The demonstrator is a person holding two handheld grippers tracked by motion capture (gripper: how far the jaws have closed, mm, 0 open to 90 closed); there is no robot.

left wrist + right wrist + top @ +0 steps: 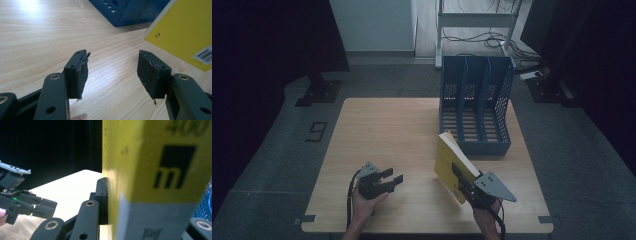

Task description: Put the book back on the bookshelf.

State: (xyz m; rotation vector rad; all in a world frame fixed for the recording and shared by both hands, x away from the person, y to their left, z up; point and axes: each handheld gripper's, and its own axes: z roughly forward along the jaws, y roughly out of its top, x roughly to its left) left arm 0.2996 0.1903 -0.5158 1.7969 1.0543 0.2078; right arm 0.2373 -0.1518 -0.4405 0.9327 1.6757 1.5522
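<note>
1. One book [451,165] is in play here, yellow, and it's clamped in the right hand-held gripper [460,181], held up off the table [382,130] at a tilt, just in front of the blue file rack [475,107]. Looks to me like the carry step of filing it into the rack.
2. In the right gripper view one jaw presses flat on the book's cover; the other jaw is mostly hidden behind the spine, so I'm reading the full clamp from that.
3. Next move probably calls for standing the book more upright, lining its edge up with one of the rack's slots and sliding it in without clipping a divider. Which slot, I can't tell.
4. Left hand-held gripper [393,178] sits low near the table's front-left part, jaws apart with nothing between them, pointed toward the book.
5. Both forearms come in from the near edge; the right hand [484,215] is behind and under the book.
</note>
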